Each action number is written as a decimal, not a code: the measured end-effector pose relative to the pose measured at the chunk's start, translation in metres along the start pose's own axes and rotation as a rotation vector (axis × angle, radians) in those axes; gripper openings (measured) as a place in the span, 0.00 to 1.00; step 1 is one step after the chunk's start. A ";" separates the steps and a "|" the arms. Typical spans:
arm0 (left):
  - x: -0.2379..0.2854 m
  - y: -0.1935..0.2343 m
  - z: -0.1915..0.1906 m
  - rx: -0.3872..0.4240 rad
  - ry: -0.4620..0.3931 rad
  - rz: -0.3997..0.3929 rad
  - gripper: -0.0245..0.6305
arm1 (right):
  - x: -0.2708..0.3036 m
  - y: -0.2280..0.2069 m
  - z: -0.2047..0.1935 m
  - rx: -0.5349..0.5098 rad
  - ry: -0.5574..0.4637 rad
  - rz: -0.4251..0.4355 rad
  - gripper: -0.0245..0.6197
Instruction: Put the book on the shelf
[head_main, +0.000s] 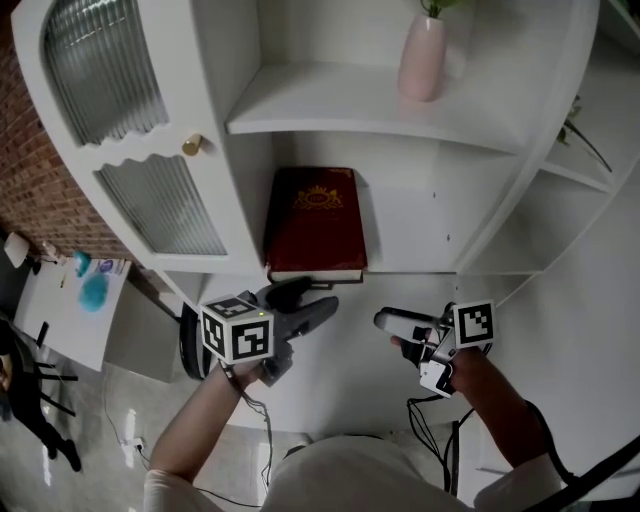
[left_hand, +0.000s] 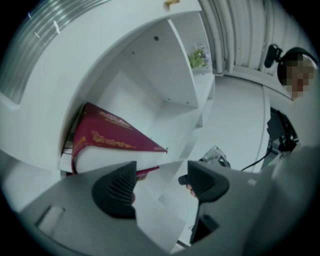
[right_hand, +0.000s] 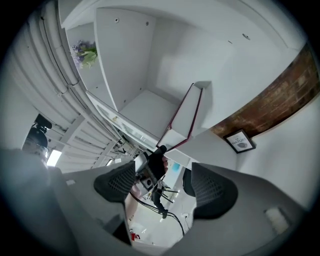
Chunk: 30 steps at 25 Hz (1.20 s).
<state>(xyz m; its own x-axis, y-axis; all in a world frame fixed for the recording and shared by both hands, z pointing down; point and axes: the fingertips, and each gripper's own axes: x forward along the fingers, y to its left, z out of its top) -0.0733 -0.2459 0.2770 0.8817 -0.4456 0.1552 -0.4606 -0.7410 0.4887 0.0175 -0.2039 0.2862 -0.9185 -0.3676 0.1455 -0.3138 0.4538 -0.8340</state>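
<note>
Looks down on a white wooden shelf unit (head_main: 330, 105) with a dark red hardback book with a gold crest (head_main: 314, 222) lying flat, cover up, on its lower board, near edge at the front lip. Holds the left gripper (head_main: 318, 298) just before that edge, fingers spread with nothing between them, and the right gripper (head_main: 384, 320) off to the right, clear of the book, fingers likewise wide apart and empty.

The book (head_main: 314, 222) lies flat on the lower shelf (head_main: 420, 250), its near edge at the shelf's front lip. The vase (head_main: 421, 57) stands on the shelf above, at one o'clock from the book. The door knob (head_main: 192, 145) sits at ten o'clock. The left gripper (head_main: 308, 302) is just before the book at six o'clock, the right gripper (head_main: 392, 322) at five o'clock.
</note>
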 end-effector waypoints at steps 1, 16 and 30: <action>-0.005 -0.002 -0.002 -0.001 -0.002 0.001 0.55 | 0.000 0.004 -0.003 -0.006 0.000 0.005 0.57; -0.118 -0.017 -0.132 0.009 0.072 0.141 0.17 | 0.019 0.028 -0.130 -0.308 -0.060 -0.167 0.05; -0.132 -0.077 -0.219 -0.039 -0.002 0.242 0.05 | -0.041 0.030 -0.215 -0.526 -0.100 -0.309 0.05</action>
<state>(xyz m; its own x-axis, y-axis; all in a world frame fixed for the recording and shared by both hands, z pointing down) -0.1319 -0.0199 0.4064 0.7462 -0.6087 0.2697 -0.6536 -0.5928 0.4705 -0.0062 -0.0010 0.3691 -0.7472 -0.6089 0.2664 -0.6617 0.6444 -0.3832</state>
